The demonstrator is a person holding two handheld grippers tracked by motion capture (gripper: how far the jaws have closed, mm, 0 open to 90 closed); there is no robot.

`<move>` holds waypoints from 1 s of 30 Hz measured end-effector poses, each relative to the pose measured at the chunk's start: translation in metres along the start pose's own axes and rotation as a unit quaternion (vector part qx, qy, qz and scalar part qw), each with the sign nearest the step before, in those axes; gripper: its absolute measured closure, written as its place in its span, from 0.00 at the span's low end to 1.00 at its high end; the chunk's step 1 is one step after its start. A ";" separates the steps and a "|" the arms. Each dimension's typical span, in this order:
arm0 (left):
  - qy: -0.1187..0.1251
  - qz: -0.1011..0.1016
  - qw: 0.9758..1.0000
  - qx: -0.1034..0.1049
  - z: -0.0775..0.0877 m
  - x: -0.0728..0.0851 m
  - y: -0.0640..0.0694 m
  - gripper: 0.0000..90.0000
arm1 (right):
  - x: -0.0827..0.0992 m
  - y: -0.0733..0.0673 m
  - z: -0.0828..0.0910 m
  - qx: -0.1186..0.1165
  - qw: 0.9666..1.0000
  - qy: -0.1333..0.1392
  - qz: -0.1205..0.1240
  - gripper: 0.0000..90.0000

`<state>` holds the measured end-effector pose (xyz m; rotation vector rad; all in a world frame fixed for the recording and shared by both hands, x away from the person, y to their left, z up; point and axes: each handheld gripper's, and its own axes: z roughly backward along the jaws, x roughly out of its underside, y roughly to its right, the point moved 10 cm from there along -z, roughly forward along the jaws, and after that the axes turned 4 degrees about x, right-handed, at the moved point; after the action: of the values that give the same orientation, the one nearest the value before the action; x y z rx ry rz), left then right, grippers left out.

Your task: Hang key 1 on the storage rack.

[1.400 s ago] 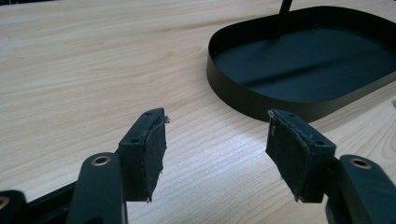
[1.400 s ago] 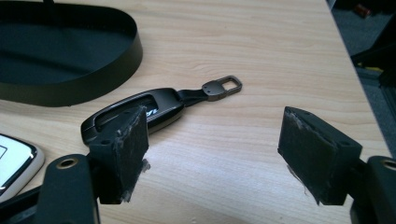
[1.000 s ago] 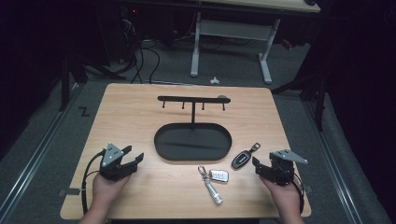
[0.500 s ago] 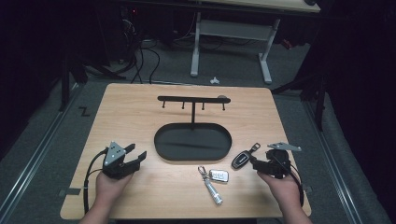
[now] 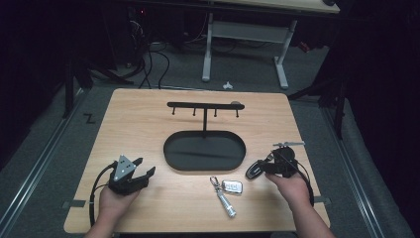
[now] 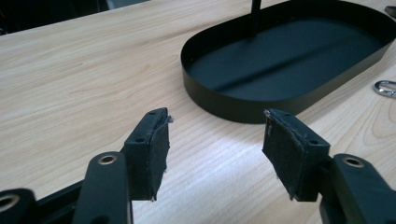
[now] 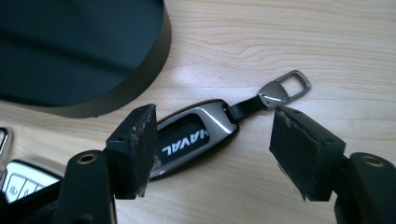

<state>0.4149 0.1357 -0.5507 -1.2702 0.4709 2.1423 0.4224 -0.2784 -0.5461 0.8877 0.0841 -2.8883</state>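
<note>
Right gripper view puts your right gripper astride the HAVAL key fob at centre, jaws parted but just narrowing; black tray crowds upper left, second fob lower left. Left gripper gapes, unladen.

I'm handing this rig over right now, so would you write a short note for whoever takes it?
Right gripper: jaws open, just been closing, straddling the dark key fob; pads not pressing on it yet.
Left gripper: open, nothing held, beside the black tray.
Second key fob with its small flashlight lies on the table in front of the tray.
Done: nothing hung on the hook rack.
Left: grip the dark fob, then probably hang it.
</note>
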 end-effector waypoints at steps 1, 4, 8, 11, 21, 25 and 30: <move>-0.001 0.003 1.000 -0.002 0.003 0.002 -0.001 0.46 | -0.001 -0.001 -0.004 0.000 1.000 -0.007 -0.002 0.36; -0.003 0.007 1.000 -0.003 0.005 0.004 -0.003 0.46 | 0.001 0.000 -0.016 0.002 1.000 -0.022 -0.016 0.36; -0.014 0.011 1.000 -0.003 0.000 0.008 -0.005 0.46 | 0.007 0.004 -0.029 -0.001 0.998 -0.035 -0.047 0.32; -0.017 0.004 1.000 -0.003 -0.001 0.009 -0.004 0.46 | 0.008 0.006 -0.035 0.004 0.998 -0.036 -0.058 0.28; -0.018 0.006 1.000 -0.001 0.001 0.010 -0.006 0.46 | 0.002 -0.001 -0.045 0.010 0.996 -0.040 -0.073 0.27; -0.019 -0.001 1.000 0.000 0.001 0.010 -0.004 0.45 | 0.006 -0.002 -0.046 0.006 0.997 -0.051 -0.066 0.27; -0.022 -0.003 1.000 0.001 0.001 0.011 -0.003 0.45 | 0.012 -0.001 -0.044 0.006 0.997 -0.062 -0.055 0.29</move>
<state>0.4120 0.1416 -0.5602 -1.2189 0.4495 2.1613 0.4368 -0.2749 -0.5898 0.7263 0.1067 -3.0403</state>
